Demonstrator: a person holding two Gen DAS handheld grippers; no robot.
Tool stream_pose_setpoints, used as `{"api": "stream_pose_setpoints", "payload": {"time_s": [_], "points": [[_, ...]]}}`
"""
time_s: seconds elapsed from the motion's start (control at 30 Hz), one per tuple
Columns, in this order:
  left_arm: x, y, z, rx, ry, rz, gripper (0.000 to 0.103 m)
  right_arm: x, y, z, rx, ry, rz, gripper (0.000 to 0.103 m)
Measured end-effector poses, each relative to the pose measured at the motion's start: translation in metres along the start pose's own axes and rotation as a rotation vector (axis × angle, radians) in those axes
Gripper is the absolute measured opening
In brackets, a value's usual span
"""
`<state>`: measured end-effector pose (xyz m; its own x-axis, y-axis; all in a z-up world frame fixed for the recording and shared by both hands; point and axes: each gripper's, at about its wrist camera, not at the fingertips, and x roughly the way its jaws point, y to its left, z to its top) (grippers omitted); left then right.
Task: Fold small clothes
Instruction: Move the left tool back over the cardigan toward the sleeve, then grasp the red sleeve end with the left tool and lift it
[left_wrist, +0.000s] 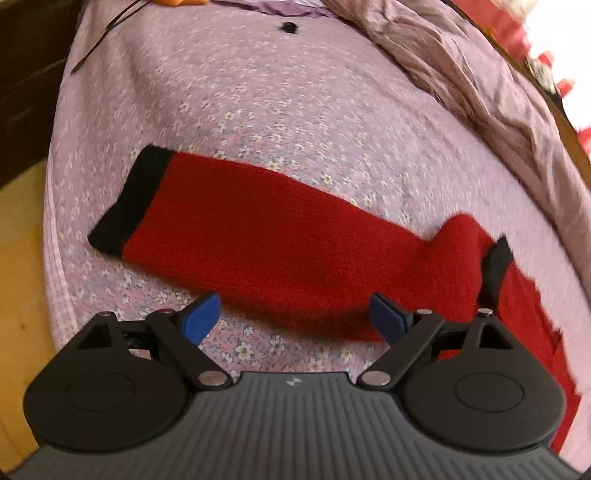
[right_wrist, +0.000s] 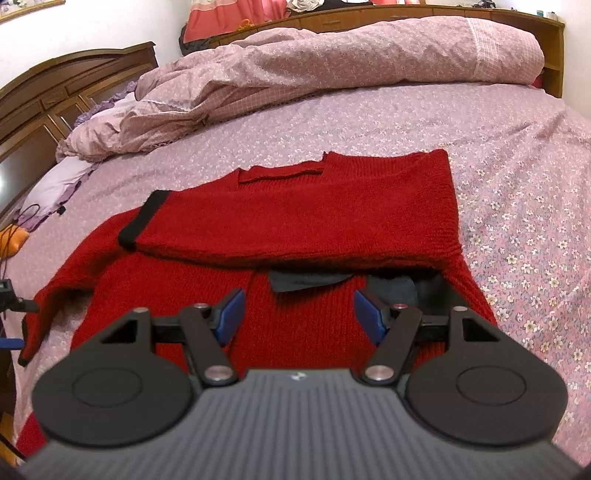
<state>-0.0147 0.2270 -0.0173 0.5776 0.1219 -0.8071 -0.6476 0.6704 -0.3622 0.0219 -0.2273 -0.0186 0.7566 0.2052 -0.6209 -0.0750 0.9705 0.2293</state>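
A red knitted sweater (right_wrist: 295, 214) with black cuffs lies on the floral bed sheet (right_wrist: 517, 184). One sleeve with a black cuff (right_wrist: 142, 218) is folded across the body. In the left wrist view the other sleeve (left_wrist: 258, 236) lies stretched out to the left, ending in a black cuff (left_wrist: 129, 199). My left gripper (left_wrist: 293, 317) is open and empty just above that sleeve's near edge. My right gripper (right_wrist: 299, 314) is open and empty over the sweater's body near a black neck patch (right_wrist: 306, 280).
A crumpled pink quilt (right_wrist: 314, 70) lies along the far side of the bed. A wooden headboard (right_wrist: 55, 88) stands at the left. The bed's edge and wooden floor (left_wrist: 22, 295) show at the left. A small black object (left_wrist: 288, 26) lies on the sheet.
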Motion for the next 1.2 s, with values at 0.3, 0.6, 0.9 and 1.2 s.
{"api": "stream_pose_setpoints", "payload": {"time_s": [0.3,0.6,0.9,1.2], "points": [[0.023,0.026,-0.006,-0.236,0.079,-0.123,0.091,0.005,-0.001,-0.004,0.005,0.015,-0.005,0.067],[0.041,0.024,0.004,-0.247,0.005,-0.180,0.089,0.009,0.001,-0.007,-0.007,0.031,-0.005,0.067],[0.032,0.030,0.013,-0.181,-0.113,-0.207,0.025,0.009,0.002,-0.009,-0.015,0.039,-0.012,0.067],[-0.015,-0.006,0.063,-0.031,-0.326,-0.298,0.016,0.006,0.003,-0.010,-0.012,0.035,-0.010,0.067]]}}
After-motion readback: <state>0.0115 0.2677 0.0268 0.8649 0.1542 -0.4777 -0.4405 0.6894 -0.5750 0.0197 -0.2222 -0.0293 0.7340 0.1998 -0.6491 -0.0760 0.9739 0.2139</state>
